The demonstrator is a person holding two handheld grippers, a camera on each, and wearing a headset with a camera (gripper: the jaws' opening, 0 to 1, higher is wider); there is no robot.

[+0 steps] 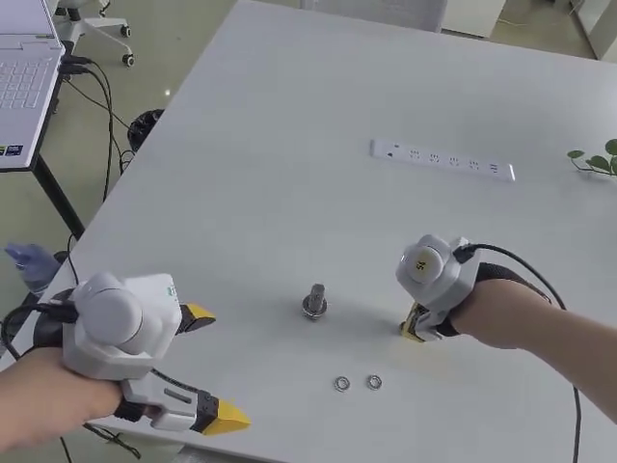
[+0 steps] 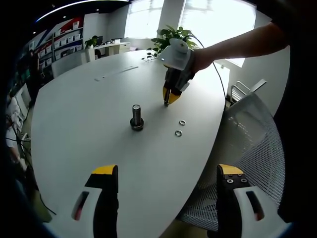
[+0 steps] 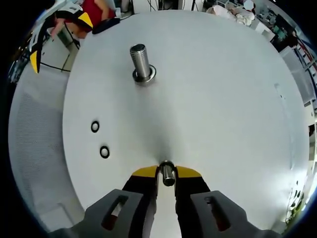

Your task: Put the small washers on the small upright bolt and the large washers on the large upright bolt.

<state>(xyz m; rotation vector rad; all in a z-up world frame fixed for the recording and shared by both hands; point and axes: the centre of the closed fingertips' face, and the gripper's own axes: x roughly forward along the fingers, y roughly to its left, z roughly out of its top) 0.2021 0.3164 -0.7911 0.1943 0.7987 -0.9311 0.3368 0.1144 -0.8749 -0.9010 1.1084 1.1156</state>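
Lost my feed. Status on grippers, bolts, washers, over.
Left gripper open, off the work. Right gripper shut on small bolt, tips down. Large bolt upright, two washers loose nearby. Nothing in the way.

We note the right gripper point(image 3: 168, 172) at 6 o'clock, its yellow-tipped jaws closed against both sides of a small bolt point(image 3: 168, 175), seen end-on on the white table point(image 3: 223, 99). The large bolt point(image 3: 140, 60) stands upright towards 12 o'clock, with a metal ring around its foot. Two small washers point(image 3: 95, 127) point(image 3: 104, 151) lie flat at 9 o'clock, near each other, not touching. The left gripper point(image 3: 59, 39) sits at 10 o'clock, jaws spread.
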